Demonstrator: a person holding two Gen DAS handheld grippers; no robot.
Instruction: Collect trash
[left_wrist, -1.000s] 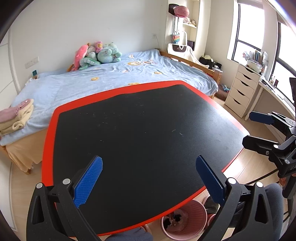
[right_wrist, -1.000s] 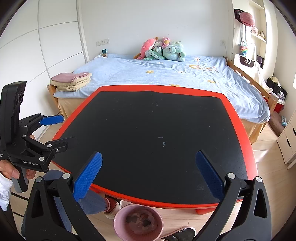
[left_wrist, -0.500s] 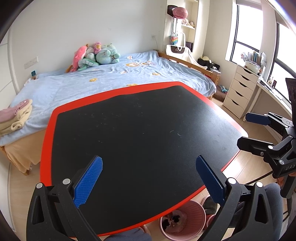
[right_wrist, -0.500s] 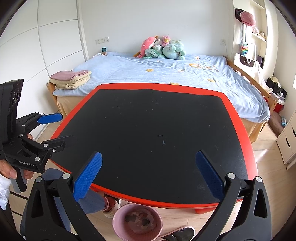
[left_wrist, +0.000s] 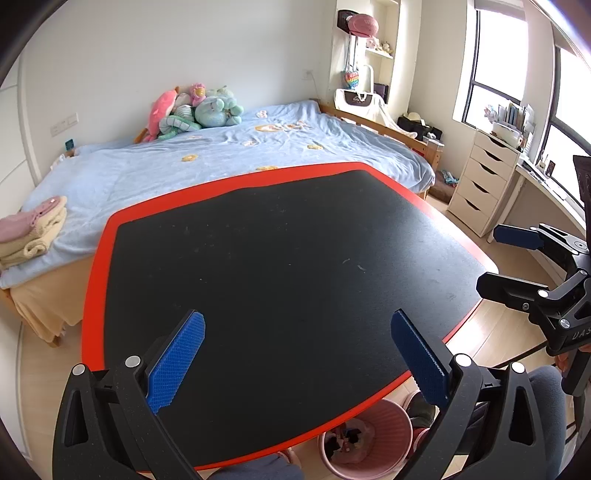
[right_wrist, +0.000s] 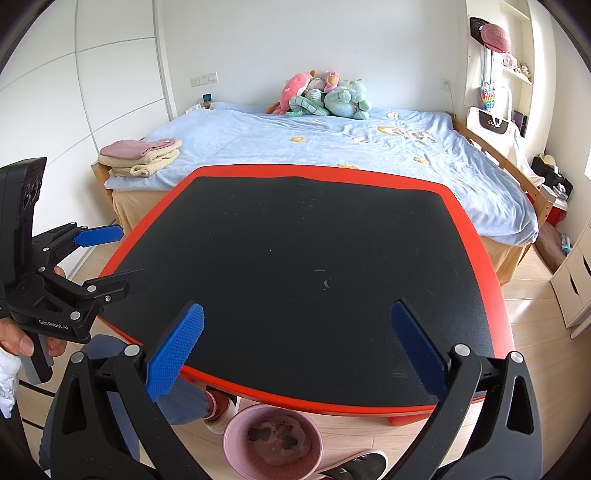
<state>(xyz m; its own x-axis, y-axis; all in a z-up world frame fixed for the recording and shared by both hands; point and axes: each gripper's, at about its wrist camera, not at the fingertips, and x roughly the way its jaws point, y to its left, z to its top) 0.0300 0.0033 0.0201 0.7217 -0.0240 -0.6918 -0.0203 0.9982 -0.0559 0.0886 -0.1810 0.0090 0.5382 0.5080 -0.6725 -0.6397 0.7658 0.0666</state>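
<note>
A black table with a red rim fills both views. Its top holds only tiny specks. A pink trash bin with scraps inside stands on the floor under the near edge; it also shows in the left wrist view. My left gripper is open and empty over the table's near side; it also shows in the right wrist view. My right gripper is open and empty over the near edge; it also shows in the left wrist view.
A bed with a blue cover, plush toys and folded towels lies behind the table. A white drawer unit stands at the right by the window. My legs and feet are beside the bin.
Both grippers have risen and drawn back slightly, so the table looks a little lower and farther. Both stay open and empty.
</note>
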